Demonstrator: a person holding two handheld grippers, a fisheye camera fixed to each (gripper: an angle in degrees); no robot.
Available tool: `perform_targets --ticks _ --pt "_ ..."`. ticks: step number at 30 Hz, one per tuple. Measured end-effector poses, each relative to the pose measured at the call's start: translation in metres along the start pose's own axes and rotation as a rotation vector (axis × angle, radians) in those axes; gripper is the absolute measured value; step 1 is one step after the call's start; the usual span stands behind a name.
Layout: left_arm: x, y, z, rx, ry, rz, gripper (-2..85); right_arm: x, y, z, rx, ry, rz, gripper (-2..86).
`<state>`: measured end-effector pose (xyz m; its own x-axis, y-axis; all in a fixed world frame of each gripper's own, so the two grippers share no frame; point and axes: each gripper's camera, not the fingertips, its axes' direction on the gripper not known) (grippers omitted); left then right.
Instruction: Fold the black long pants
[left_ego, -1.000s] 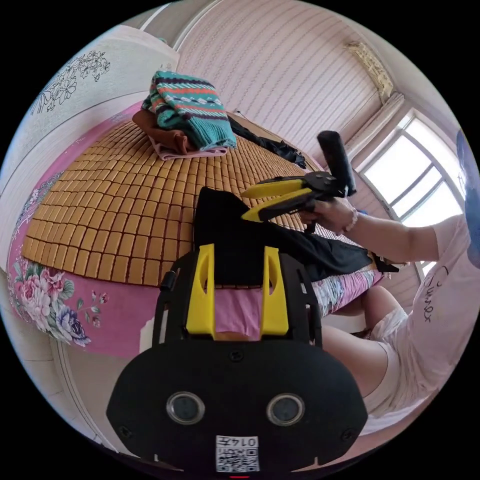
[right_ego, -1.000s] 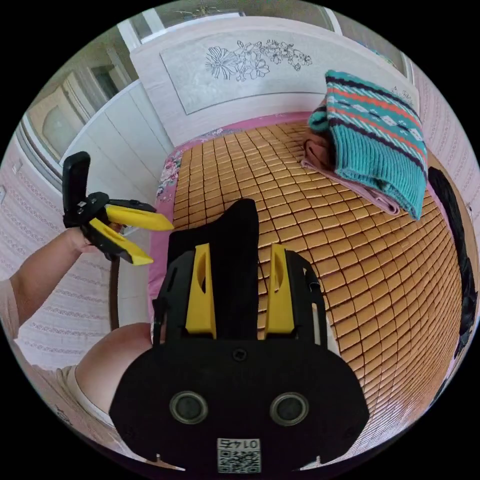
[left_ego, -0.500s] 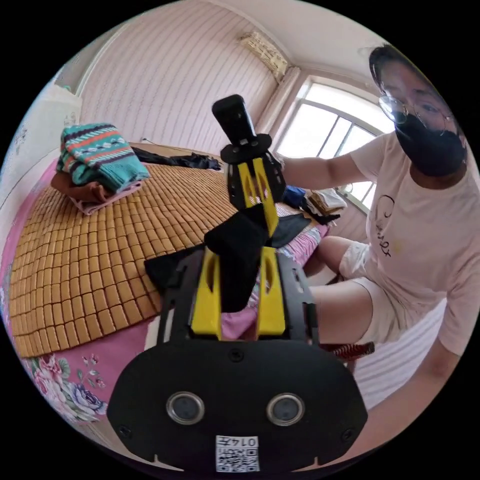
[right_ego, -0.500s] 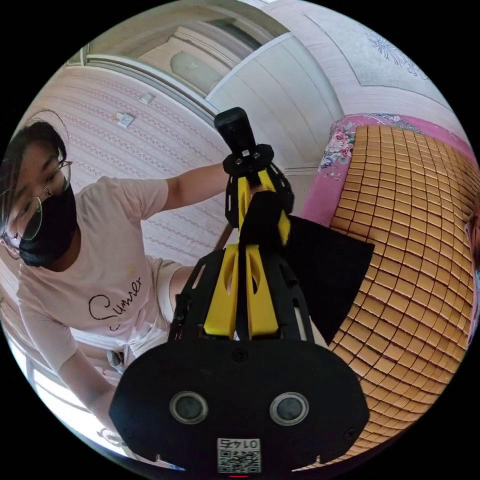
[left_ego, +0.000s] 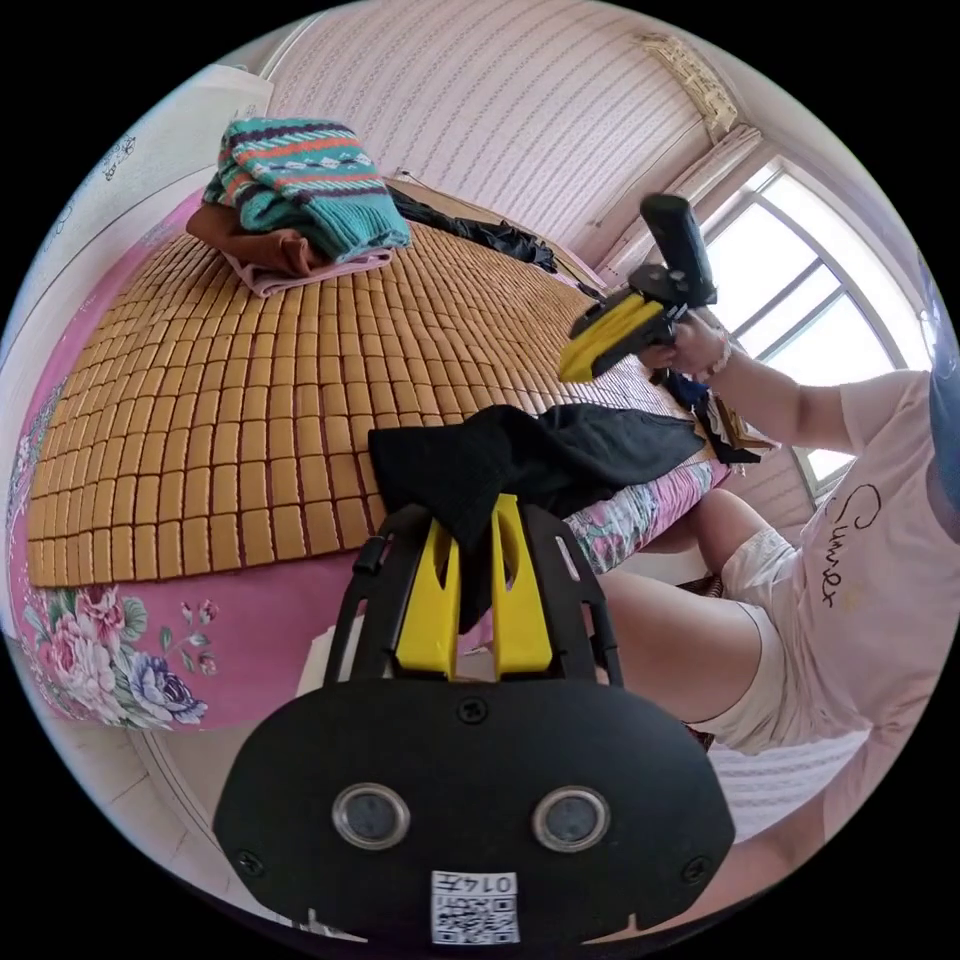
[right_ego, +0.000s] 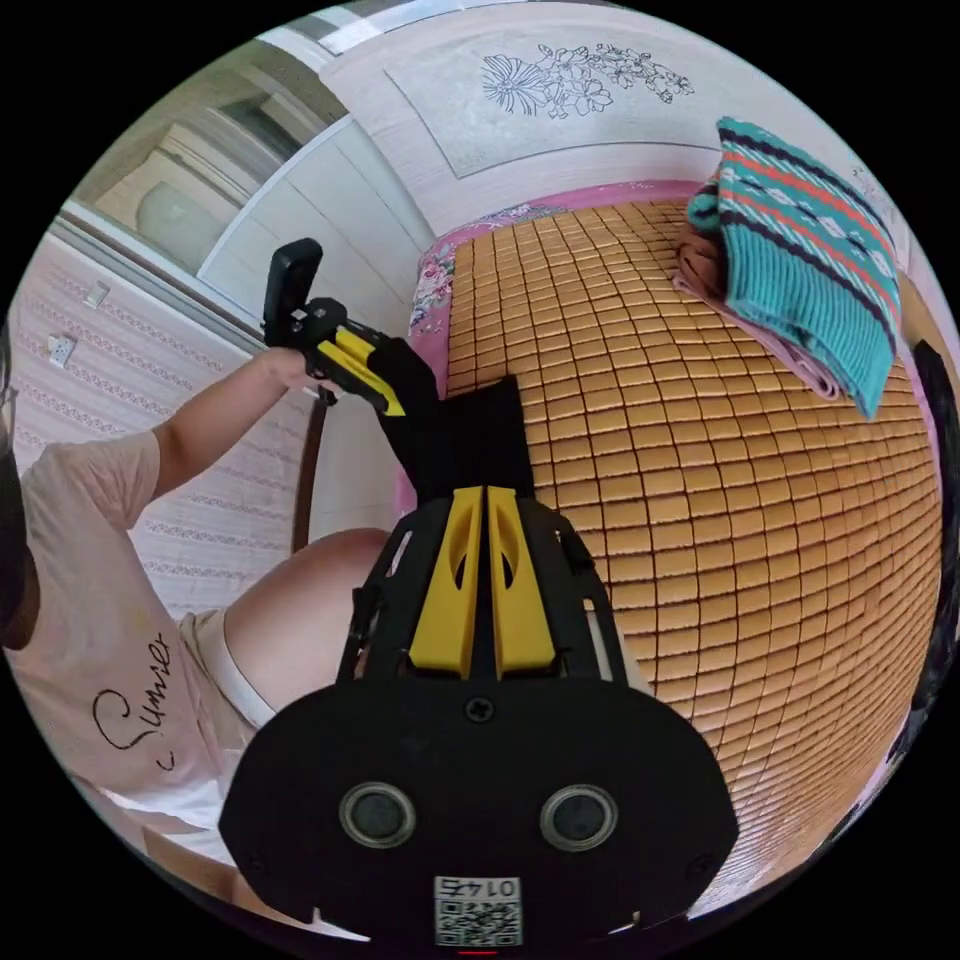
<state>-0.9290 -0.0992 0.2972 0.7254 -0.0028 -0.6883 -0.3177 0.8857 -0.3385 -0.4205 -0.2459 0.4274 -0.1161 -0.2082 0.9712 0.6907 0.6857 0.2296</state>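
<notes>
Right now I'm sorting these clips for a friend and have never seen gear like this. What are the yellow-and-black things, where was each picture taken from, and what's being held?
There is no robot here. A person holds a two-jawed tool in each hand, and a fisheye camera rides on each one, so each picture looks out over its own yellow jaws. In the left gripper view, the left tool is shut on a bunch of the black pants. The pants lie at the edge of a bamboo mat on a bed. The right tool is raised above the mat with its jaws shut, holding nothing. A folded pile topped by a teal striped sweater sits farther along the mat.
</notes>
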Motion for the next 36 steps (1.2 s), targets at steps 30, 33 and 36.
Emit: perform_targets --ticks 30,33,36 --pt "0.053 -0.094 0.102 -0.198 -0.246 -0.136 4.2 -0.097 0.194 -0.115 0.021 0.411 0.319 -0.3" --pt "0.060 -0.098 0.108 -0.203 -0.356 -0.216 4.6 -0.098 0.210 -0.140 0.033 0.454 0.406 0.9" --pt "0.087 -0.103 0.097 -0.139 -0.449 -0.177 4.5 -0.121 0.263 -0.185 0.127 0.519 0.462 2.9"
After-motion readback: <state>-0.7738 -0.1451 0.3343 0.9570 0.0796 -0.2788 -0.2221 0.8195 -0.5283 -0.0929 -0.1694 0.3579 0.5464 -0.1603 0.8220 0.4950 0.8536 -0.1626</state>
